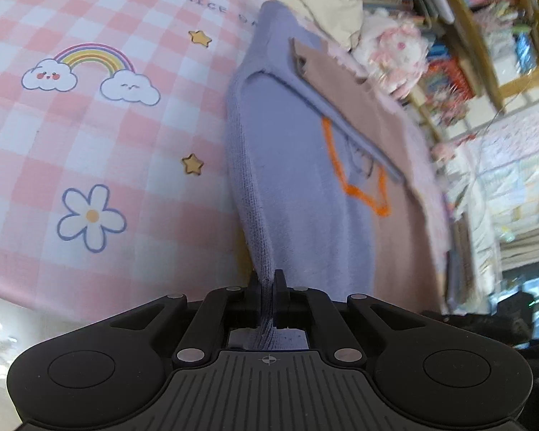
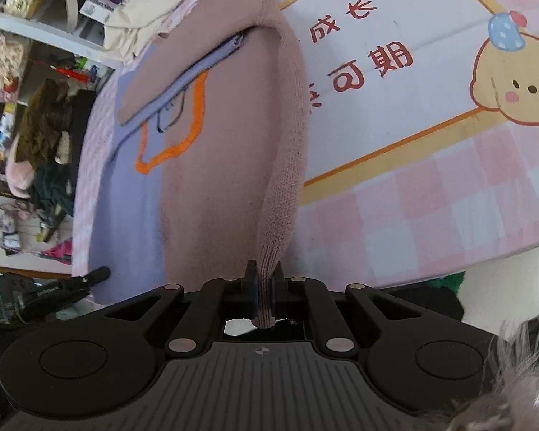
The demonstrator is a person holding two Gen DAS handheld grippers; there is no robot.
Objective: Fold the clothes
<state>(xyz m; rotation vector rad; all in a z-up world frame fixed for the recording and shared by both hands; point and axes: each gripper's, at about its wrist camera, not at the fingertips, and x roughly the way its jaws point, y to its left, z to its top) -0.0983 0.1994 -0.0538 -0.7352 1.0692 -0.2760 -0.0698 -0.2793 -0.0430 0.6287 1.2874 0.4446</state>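
Pink checked bedsheet below — left gripper and right gripper jaws each pinching the sweater hem.

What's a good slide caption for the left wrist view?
Left tongs shut on the lavender edge of a two-tone sweater above a pink checked bedsheet.

left gripper: matte black plastic; two short flat fingers on angled linkage arms.
right gripper: built the same, all black.
pivots: round silver pins are seen at the linkage joints, four large and several small.
base plate: dark grey, ribbed with parallel grooves; a small crosshair mark is printed at its top centre.
side housings: rounded lobes, each with a shallow circular recess.
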